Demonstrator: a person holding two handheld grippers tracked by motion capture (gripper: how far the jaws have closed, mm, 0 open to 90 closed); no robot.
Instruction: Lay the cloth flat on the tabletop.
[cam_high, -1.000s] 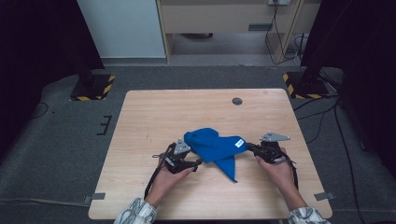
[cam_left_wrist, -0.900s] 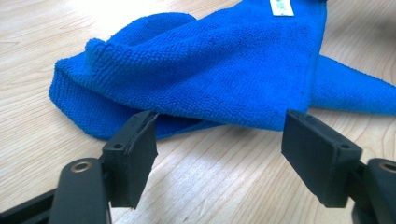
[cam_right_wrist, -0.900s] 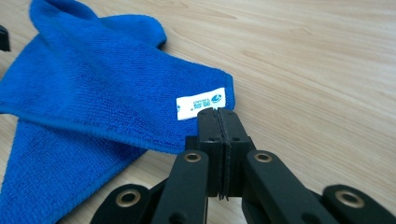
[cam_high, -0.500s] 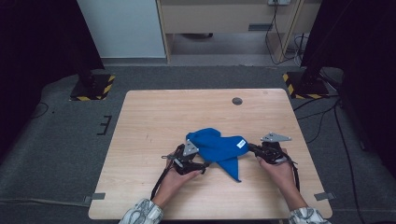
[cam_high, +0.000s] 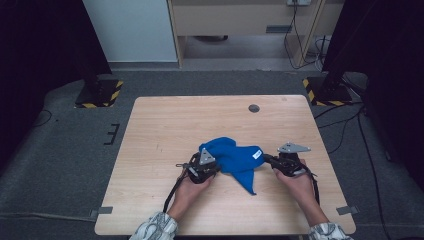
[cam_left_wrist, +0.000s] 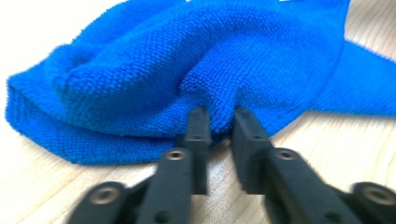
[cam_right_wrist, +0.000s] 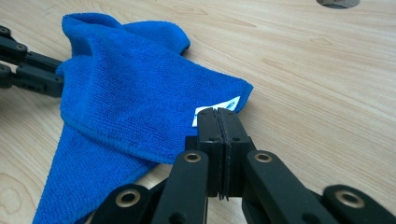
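Since the earlier frame my left gripper (cam_high: 216, 161) has slid rightward along the light wooden table (cam_high: 165, 125), up against the crumpled blue microfibre cloth (cam_high: 235, 157), and its jaws have just been closing; a puckered fold of the cloth (cam_left_wrist: 219, 105) is now caught between them, so that claw pinches the fabric. The cloth's left side has bunched up towards the centre. My right gripper (cam_high: 265, 158) has kept its spot, jaws pressed flat together (cam_right_wrist: 218, 116) on the cloth's edge just beside the small white label (cam_right_wrist: 215, 109).

In the high view the cloth lies in the lower middle of the frame, stretched between my two grippers, the left one at its left edge and the right one at its right corner. Its long axis runs roughly left to right across the frame, with a humped fold at upper left and a narrow tail pointing down towards the bottom edge. A small dark round grommet (cam_high: 254, 108) sits well apart, towards the table's far edge.
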